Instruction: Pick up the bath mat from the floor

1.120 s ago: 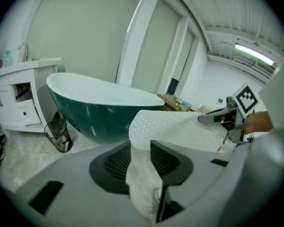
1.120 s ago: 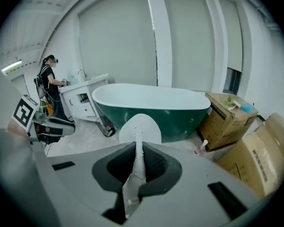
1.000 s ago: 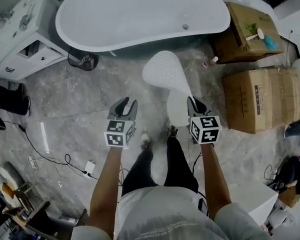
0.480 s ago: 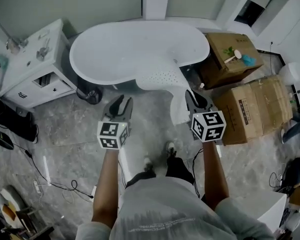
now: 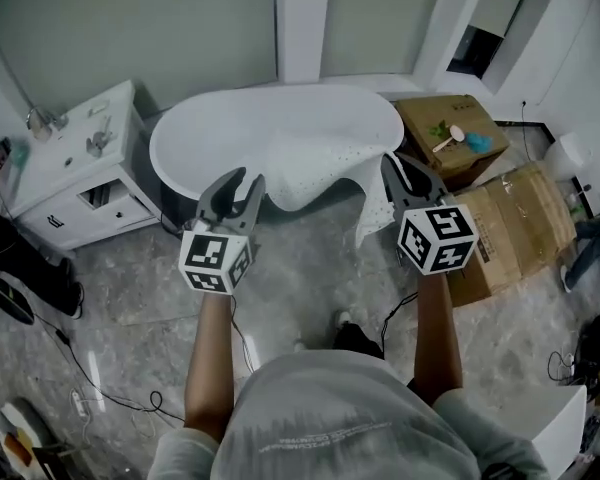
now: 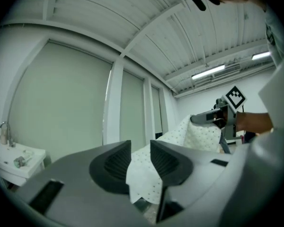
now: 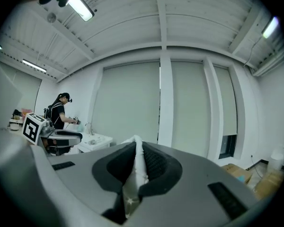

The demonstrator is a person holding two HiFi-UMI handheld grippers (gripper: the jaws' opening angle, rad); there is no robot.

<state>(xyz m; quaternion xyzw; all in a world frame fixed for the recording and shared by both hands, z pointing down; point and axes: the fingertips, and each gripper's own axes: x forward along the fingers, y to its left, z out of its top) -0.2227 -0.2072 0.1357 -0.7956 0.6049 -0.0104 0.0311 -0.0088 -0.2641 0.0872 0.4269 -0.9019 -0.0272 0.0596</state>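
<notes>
The white dotted bath mat (image 5: 315, 173) is off the floor, stretched in the air in front of the bathtub (image 5: 205, 133). My right gripper (image 5: 405, 173) is shut on the mat's right end; in the right gripper view the mat (image 7: 138, 162) is pinched between the pads. My left gripper (image 5: 248, 180) is at the mat's left end. In the left gripper view its jaws (image 6: 140, 148) stand apart, with the mat's edge (image 6: 144, 178) hanging between them. That view also catches the right gripper (image 6: 206, 118) holding the far end.
A white vanity cabinet (image 5: 70, 178) stands left of the tub. Two cardboard boxes (image 5: 445, 138) (image 5: 515, 218) stand at the right. Cables (image 5: 110, 393) trail over the grey floor at lower left. Another person (image 7: 59, 112) stands at the far left in the right gripper view.
Both grippers have risen and the mat has come up off the floor with the right one. The mat's free end now lies between the left gripper's jaws.
</notes>
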